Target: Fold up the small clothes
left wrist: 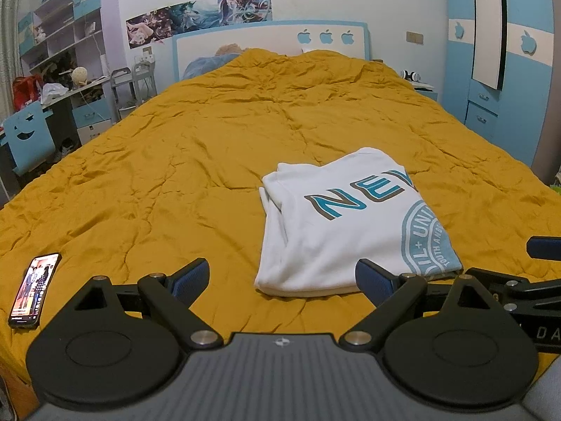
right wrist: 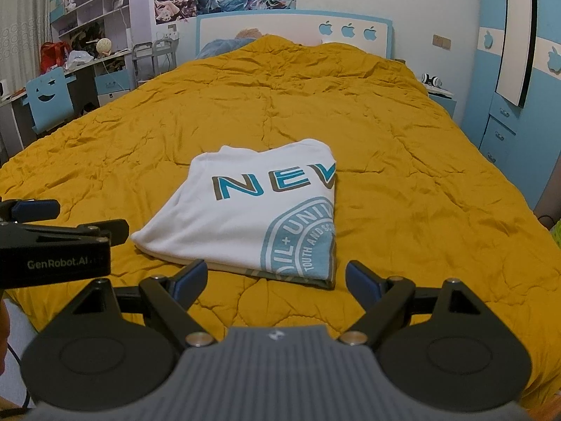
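A white T-shirt (left wrist: 336,224) with blue "NEV" lettering and a round blue emblem lies folded into a flat rectangle on the mustard-yellow bedspread (left wrist: 210,147). It also shows in the right wrist view (right wrist: 252,210). My left gripper (left wrist: 282,280) is open and empty, just in front of the shirt's near edge. My right gripper (right wrist: 275,280) is open and empty, just in front of the shirt's near right corner. The right gripper's arm shows at the right edge of the left wrist view (left wrist: 526,287); the left gripper's body shows at the left of the right wrist view (right wrist: 52,242).
A phone (left wrist: 33,289) with its screen lit lies on the bedspread near the front left edge. A white and blue headboard (left wrist: 270,45) stands at the far end. A desk with shelves (left wrist: 59,56) is to the left, a blue wardrobe (left wrist: 501,70) to the right.
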{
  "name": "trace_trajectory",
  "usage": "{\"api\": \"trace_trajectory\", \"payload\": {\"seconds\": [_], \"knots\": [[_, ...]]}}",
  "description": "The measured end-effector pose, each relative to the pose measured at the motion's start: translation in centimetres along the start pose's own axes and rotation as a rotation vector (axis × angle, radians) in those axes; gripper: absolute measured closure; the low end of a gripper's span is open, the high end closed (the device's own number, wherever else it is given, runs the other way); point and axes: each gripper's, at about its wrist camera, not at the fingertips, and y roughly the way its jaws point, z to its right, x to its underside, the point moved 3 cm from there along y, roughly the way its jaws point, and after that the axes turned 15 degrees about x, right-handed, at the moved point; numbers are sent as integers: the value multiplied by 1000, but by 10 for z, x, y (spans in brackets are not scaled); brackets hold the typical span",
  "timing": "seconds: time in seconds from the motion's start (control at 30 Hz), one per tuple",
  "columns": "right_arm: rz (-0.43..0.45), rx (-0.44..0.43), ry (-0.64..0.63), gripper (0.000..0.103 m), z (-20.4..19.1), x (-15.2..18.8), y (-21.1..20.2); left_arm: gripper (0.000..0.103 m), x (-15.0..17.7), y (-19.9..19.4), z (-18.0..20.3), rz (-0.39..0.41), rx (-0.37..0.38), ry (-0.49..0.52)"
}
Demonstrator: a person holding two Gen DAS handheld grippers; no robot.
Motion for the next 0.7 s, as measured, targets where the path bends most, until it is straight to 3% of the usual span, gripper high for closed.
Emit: {"api": "trace_trajectory", "payload": {"seconds": [0.7], "knots": [[8,-6,3,21,1,1,-1,0,0,0,-1,2,1,1]]}}
